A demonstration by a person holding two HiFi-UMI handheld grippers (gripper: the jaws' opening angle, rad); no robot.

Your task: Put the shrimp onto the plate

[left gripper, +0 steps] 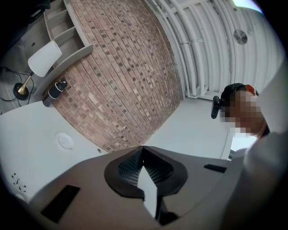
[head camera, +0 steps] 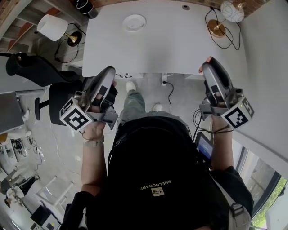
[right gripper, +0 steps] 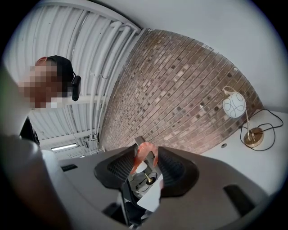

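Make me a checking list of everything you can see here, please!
Surface: white table, holding a plate and a lamp.
Job's things: shrimp pinched in the right gripper; plate empty, on the table's far side.
Clutter: globe lamp on the table corner.
Grippers: left gripper shut, holding nothing; right gripper shut on the shrimp.
Cables: black cable looped by the globe lamp; another cable on the floor.
Surroundings: brick wall, black chair, shaded lamp.

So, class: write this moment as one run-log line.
right gripper: shut on shrimp, short of table | left gripper: shut, empty | plate: bare, on white table | shrimp on plate: not yet
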